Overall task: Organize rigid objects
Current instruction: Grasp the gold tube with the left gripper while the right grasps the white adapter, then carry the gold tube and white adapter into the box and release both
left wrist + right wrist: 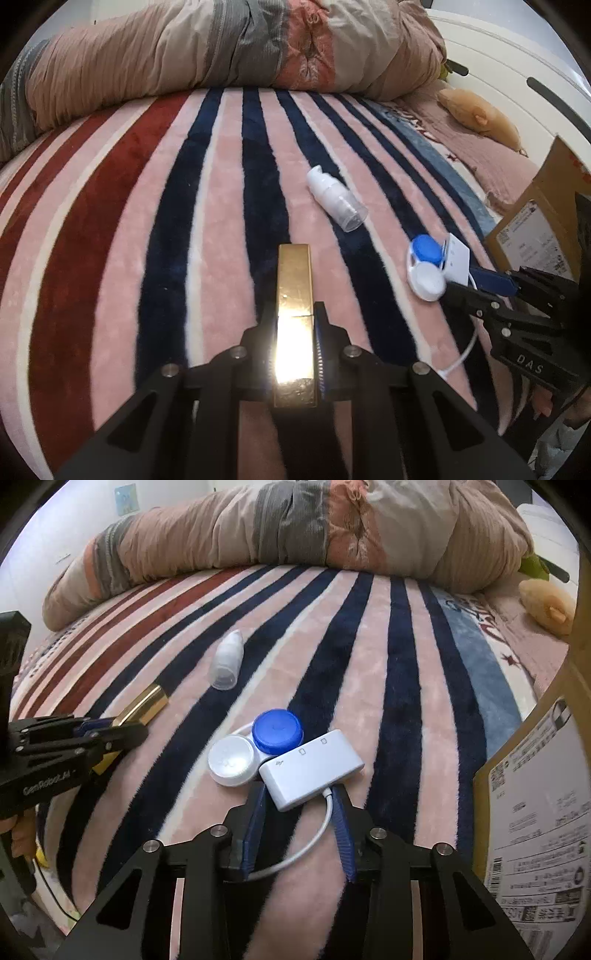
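My left gripper (294,308) is shut on a gold rectangular case (294,280), held low over the striped blanket; the case also shows in the right wrist view (146,703). My right gripper (299,792) is open, its blue fingers either side of the near end of a white USB adapter (312,770) and its cable. A contact lens case with a blue cap (277,731) and a white cap (231,760) lies against the adapter. A small clear pump bottle (334,197) lies on its side further back, and shows in the right wrist view (227,661).
A striped pink, navy and red blanket (122,229) covers the bed. A rolled duvet (221,51) lies along the far side. A cardboard box with labels (535,812) stands at the right edge. A tan plush toy (480,114) lies far right.
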`<state>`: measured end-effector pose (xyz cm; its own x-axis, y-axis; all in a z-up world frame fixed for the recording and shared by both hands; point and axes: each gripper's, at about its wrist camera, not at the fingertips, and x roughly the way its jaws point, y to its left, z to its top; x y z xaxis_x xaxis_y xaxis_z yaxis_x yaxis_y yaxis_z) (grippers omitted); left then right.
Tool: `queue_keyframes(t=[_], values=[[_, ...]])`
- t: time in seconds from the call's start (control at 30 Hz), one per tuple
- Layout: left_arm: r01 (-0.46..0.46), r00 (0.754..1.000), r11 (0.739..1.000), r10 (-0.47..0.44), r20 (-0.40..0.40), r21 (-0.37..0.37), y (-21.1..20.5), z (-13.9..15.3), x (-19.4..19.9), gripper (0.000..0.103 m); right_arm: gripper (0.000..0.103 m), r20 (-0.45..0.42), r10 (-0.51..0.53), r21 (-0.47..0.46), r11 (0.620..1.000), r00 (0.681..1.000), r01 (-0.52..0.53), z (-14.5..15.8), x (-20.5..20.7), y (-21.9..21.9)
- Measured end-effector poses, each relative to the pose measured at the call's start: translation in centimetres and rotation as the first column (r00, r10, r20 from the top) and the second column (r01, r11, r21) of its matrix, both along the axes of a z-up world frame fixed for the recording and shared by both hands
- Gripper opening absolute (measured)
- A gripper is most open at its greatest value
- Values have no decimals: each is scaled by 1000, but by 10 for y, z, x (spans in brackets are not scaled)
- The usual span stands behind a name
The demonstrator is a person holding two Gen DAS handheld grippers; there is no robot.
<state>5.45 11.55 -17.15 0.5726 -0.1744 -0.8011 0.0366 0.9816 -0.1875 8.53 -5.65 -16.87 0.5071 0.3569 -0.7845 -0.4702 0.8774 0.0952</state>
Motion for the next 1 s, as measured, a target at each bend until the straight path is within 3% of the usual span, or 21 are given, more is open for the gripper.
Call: queue_keyframes(t=[0.3, 0.47, 0.6, 0.8, 1.0], values=[[15, 990, 1000, -13, 137, -12, 2, 74, -30, 15, 30, 160, 62, 100, 992, 985, -79, 78, -37, -8], [76, 968, 997, -71, 239, -14, -16, 129, -46, 15, 30, 271, 66, 157, 981, 960, -112, 131, -61, -26], [151, 943, 988, -135, 305, -28, -40, 166, -52, 15, 30, 341, 4, 187, 980, 940, -72, 163, -74, -62], [291, 895, 956, -261, 361, -31, -105, 204, -47, 15, 30, 385, -140, 227, 972, 912, 53, 187, -77, -134], [415, 858, 909, -376, 350, -40, -179, 218, -33, 15, 30, 377, -220, 195, 968, 900, 155, 182, -71, -200]])
